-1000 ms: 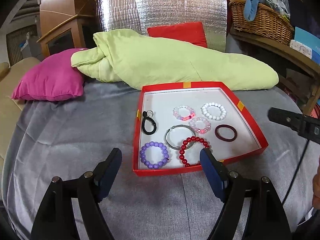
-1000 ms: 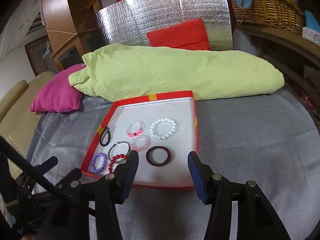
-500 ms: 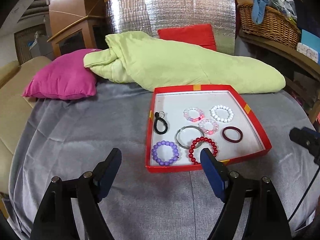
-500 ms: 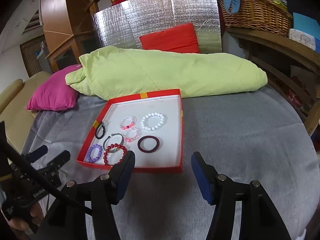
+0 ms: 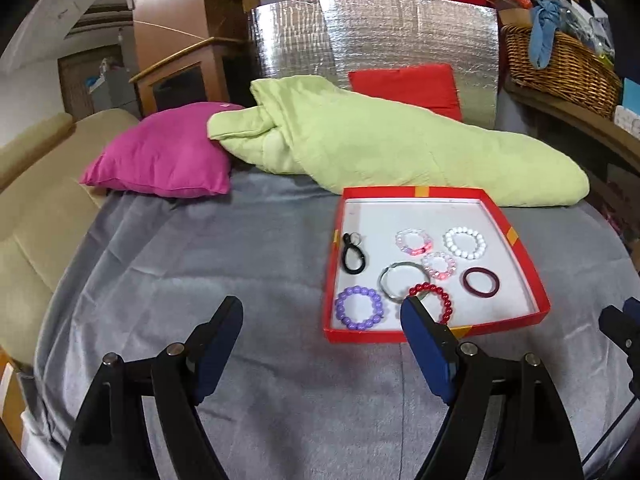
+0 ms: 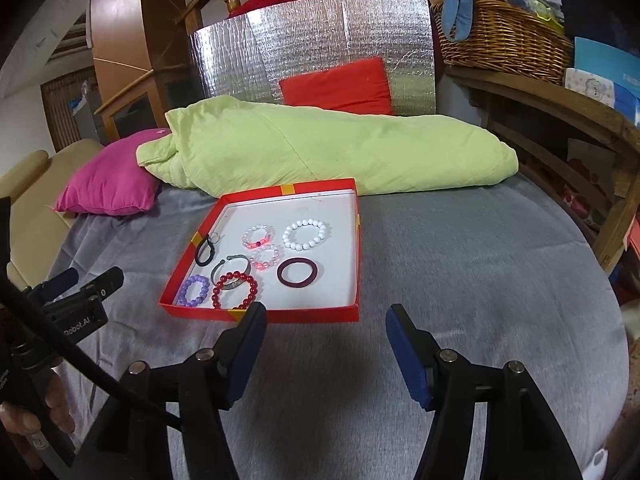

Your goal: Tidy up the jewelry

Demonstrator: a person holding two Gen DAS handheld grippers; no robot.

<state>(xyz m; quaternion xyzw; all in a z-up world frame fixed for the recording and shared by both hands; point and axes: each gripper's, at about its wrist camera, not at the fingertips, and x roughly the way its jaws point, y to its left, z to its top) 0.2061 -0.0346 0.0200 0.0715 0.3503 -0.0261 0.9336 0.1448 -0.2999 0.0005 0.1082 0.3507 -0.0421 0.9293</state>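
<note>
A red tray (image 5: 532,268) (image 6: 356,240) with a white floor lies on the grey cloth. In it lie a purple bead bracelet (image 5: 359,307) (image 6: 193,289), a red bead bracelet (image 5: 438,298) (image 6: 235,291), a silver bangle (image 5: 402,280), a dark maroon ring (image 5: 481,281) (image 6: 298,273), a white bead bracelet (image 5: 465,243) (image 6: 305,234), two pink bead bracelets (image 5: 414,241) and a black clasp (image 5: 352,256). My left gripper (image 5: 322,336) is open and empty, short of the tray's near left. My right gripper (image 6: 326,344) is open and empty, just in front of the tray's near edge.
A light green quilt (image 5: 380,148) lies behind the tray, with a magenta pillow (image 5: 160,160) to its left and a red cushion (image 5: 404,88) against a silver foil panel (image 5: 372,36). A wicker basket (image 6: 500,40) stands on a wooden shelf at the right. A beige sofa (image 5: 28,184) is at the left.
Both grippers have drawn back from the tray and stayed open. The tray now sits further right in the left view and further away in the right view.
</note>
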